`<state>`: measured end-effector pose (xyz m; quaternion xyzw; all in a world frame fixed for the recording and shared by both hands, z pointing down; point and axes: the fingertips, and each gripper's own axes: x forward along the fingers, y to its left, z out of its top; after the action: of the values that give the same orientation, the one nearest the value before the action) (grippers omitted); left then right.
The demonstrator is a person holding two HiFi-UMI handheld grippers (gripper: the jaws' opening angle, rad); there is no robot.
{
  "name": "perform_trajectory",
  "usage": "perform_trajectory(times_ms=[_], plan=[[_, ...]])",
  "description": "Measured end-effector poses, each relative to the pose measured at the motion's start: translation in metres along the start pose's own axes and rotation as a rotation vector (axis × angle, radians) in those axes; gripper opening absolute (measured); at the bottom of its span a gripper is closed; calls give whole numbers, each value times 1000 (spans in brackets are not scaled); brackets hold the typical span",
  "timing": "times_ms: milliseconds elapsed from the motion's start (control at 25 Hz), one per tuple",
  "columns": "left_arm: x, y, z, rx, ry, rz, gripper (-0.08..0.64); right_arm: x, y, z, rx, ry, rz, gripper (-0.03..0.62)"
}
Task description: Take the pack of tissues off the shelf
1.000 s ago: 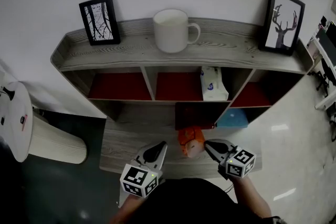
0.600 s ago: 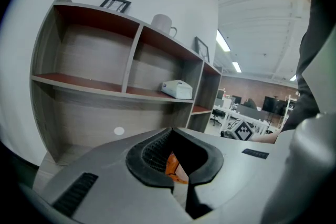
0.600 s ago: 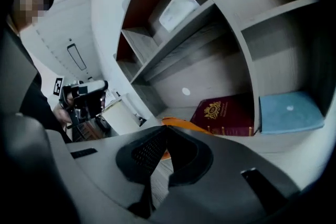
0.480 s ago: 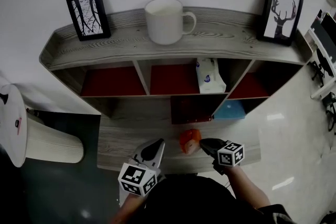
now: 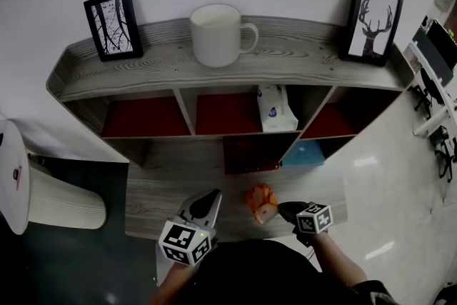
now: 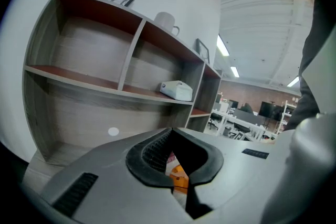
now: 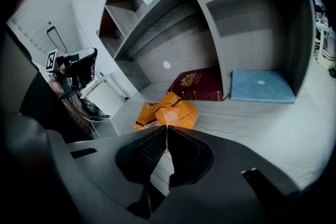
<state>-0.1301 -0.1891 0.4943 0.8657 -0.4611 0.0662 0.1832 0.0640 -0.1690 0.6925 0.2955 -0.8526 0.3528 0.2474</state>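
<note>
My right gripper (image 5: pixel 291 209) and left gripper (image 5: pixel 207 198) are both clenched and empty. The pack of tissues (image 5: pixel 276 109) lies far beyond them, end-on to me and nearer the right gripper.

The pack of tissues (image 5: pixel 277 109) is a soft white packet with blue print on its face. It rests, untouched, on the upper board of the shelf (image 5: pixel 235 71), in the middle compartment, close to that compartment's right wall. From the person it lies ahead at about 1 o'clock. In the left gripper view the pack (image 6: pixel 176 90) lies flat and low on the board, its long side along the front edge.
</note>
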Motion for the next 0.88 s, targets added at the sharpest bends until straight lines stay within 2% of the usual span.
perform_trajectory(times_ms=[120, 280, 520, 600, 720, 880], plan=[[6, -2, 1, 1, 3, -15, 14, 0, -18, -9, 54, 1, -53, 19], [11, -6, 2, 2, 5, -31, 12, 0, -38, -19, 43, 30, -133, 20], [15, -3, 6, 7, 1, -25, 14, -4, -58, -21, 84, 12, -187, 20], [15, -2, 7, 7, 2, -21, 14, -11, -62, -9, 63, -24, -227, 21], [15, 0, 9, 10, 1, -13, 12, -27, -58, 29, -24, -116, -276, 21], [14, 2, 14, 22, -4, -7, 13, -48, -31, 95, -160, -256, -260, 21]])
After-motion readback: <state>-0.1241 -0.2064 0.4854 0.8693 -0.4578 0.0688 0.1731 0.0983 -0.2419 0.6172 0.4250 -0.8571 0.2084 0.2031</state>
